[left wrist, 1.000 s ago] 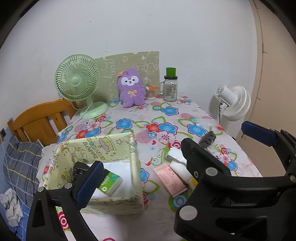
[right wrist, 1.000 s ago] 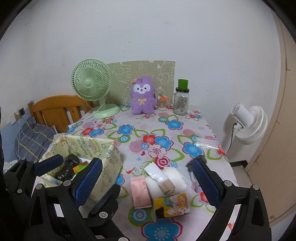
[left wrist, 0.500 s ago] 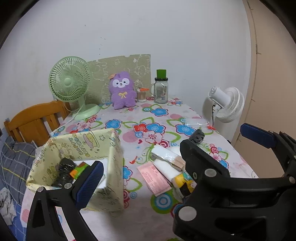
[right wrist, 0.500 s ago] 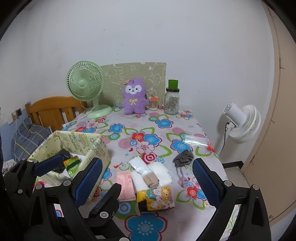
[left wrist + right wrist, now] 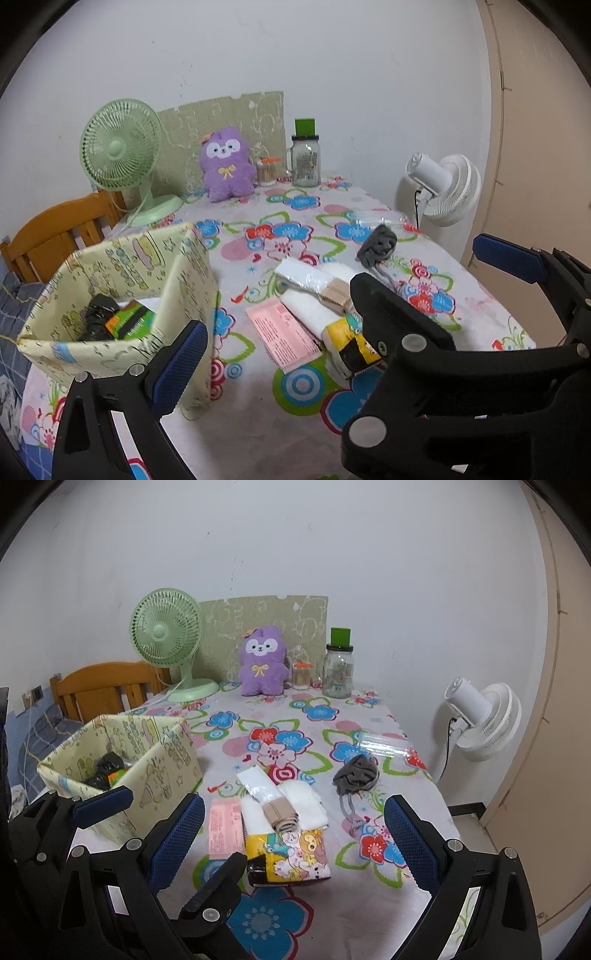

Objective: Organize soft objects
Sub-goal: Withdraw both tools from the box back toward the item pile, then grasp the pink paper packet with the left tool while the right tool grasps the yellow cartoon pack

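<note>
**A:** Item one, nearest: the tongs?

**B:** Right gripper (image 5: 293,843) spread wide, empty, hovering above the near table edge. Left gripper (image 5: 332,325) likewise wide and empty; the right one crossed its view.

**A:** Changes since the last second?

**B:** Both had drawn back and risen. The grey cloth (image 5: 356,773), then hidden behind a right finger, lay in plain sight. Nothing had been picked up in that interval.

**A:** Next out?

**B:** Cartoon tissue pack (image 5: 290,854), at the near end of the pile. Touching it behind: white folded pads (image 5: 304,799), a banded plastic-wrapped roll (image 5: 266,794), and a pink packet (image 5: 223,825) to the left.

**A:** The bin?

**B:** Yellow fabric box (image 5: 162,771), left of the pile, holding a black bundle (image 5: 98,317) and a green carton (image 5: 129,323).

**A:** Farthest?

**B:** Purple plush (image 5: 262,661) by the wall, between green fan (image 5: 166,631) and jar (image 5: 337,674).

**A:** Assessment?

**B:** Probably between picks; most soft goods remained outside the box.
</note>
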The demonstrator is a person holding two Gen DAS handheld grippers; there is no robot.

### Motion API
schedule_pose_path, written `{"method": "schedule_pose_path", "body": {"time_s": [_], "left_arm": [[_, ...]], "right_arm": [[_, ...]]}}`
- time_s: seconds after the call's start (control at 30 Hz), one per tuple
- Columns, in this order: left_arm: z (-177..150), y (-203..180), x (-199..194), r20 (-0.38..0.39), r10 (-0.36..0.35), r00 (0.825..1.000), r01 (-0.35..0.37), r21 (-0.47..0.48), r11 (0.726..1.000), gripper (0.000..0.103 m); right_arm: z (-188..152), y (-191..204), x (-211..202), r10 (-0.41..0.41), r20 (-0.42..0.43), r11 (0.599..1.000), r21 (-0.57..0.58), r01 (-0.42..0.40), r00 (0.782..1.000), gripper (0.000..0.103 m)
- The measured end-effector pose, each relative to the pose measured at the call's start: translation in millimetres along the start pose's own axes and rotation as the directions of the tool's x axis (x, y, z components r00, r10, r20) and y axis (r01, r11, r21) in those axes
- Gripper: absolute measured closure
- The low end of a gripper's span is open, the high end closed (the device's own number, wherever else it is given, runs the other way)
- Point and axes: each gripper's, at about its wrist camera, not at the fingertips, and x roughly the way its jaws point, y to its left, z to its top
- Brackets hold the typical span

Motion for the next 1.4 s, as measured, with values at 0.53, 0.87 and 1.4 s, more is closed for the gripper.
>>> {"method": "schedule_pose_path", "body": {"time_s": [0.53, 0.87, 1.4], "left_arm": [[-22, -8, 40, -0.094, -0.014, 0.996, 0.014, 0.009, 1.0, 0.004], [-31, -2, 57, -0.148, -0.01, 0.989, 0.009, -0.008, 1.0, 0.005], [-24, -10, 68, -0.142, 0.001, 0.99, 0.002, 0.017, 1.0, 0.006]], "right_arm": [[-30, -9, 49, 0.034, -0.128, 0.999, 0.001, -0.034, 0.991, 0.004], [-39, -4, 77, 0.069, -0.202, 0.998, 0.012, -0.068, 0.977, 0.005], [-43, -13, 89, 0.062, -0.249, 0.998, 0.024, -0.057, 0.967, 0.026]]}}
